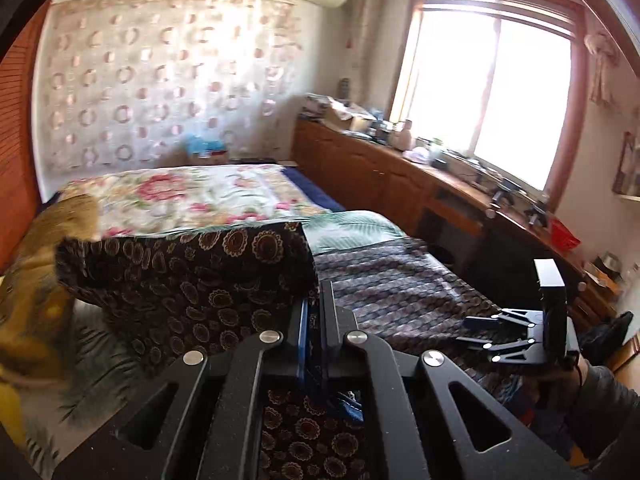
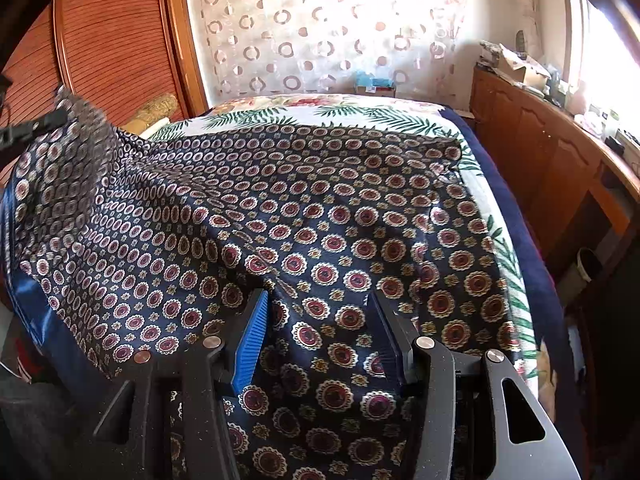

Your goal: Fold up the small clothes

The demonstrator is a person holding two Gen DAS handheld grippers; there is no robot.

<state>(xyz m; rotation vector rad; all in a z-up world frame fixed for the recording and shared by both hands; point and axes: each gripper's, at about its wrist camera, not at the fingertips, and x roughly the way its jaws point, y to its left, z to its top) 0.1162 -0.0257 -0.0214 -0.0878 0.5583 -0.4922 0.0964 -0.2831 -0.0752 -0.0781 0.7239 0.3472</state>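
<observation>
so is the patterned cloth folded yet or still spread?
Mostly spread. The patterned cloth lies open across the bed; the left gripper, jaws shut, lifts one edge. Right gripper is open above it.

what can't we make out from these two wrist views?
- Garment type: the patterned cloth runs past the bottom edge of the right wrist view, outline incomplete.
- Left claw grip point: its own linkage hides it in the left wrist view.
- Right claw contact: fingers apart over the cloth, touching or not unclear.
- Lifted corner: motion-blurred, right wrist view.
- Counter clutter: too small, window glare.
</observation>
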